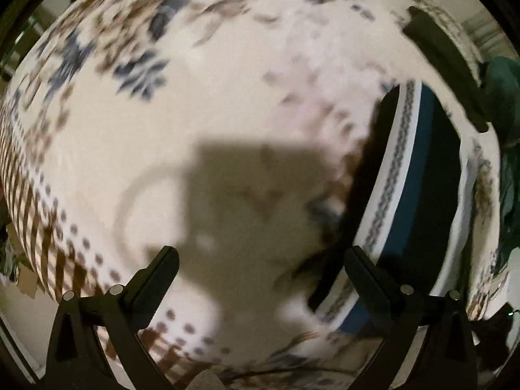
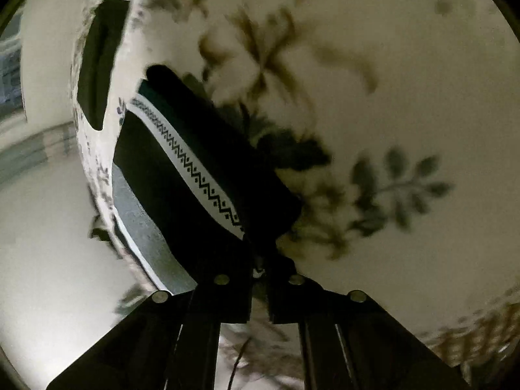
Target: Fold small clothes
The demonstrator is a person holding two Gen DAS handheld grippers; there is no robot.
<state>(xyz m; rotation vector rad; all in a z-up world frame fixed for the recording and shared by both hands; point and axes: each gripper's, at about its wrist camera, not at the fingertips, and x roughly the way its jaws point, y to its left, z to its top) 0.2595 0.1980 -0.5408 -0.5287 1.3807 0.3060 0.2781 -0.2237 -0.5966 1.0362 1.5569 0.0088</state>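
Observation:
A dark garment with a white zigzag-patterned band lies on a cream cloth printed with leaves. My right gripper is shut on the near corner of this garment, close to the cloth. In the left wrist view the same garment shows at the right, with its white band and a blue stripe. My left gripper is open and empty, hovering over the cream cloth to the left of the garment. Its shadow falls on the cloth.
A second dark folded item lies farther along the cloth's edge; it also shows in the left wrist view. A dark green fabric sits beyond the table edge at right. Pale floor lies left of the table.

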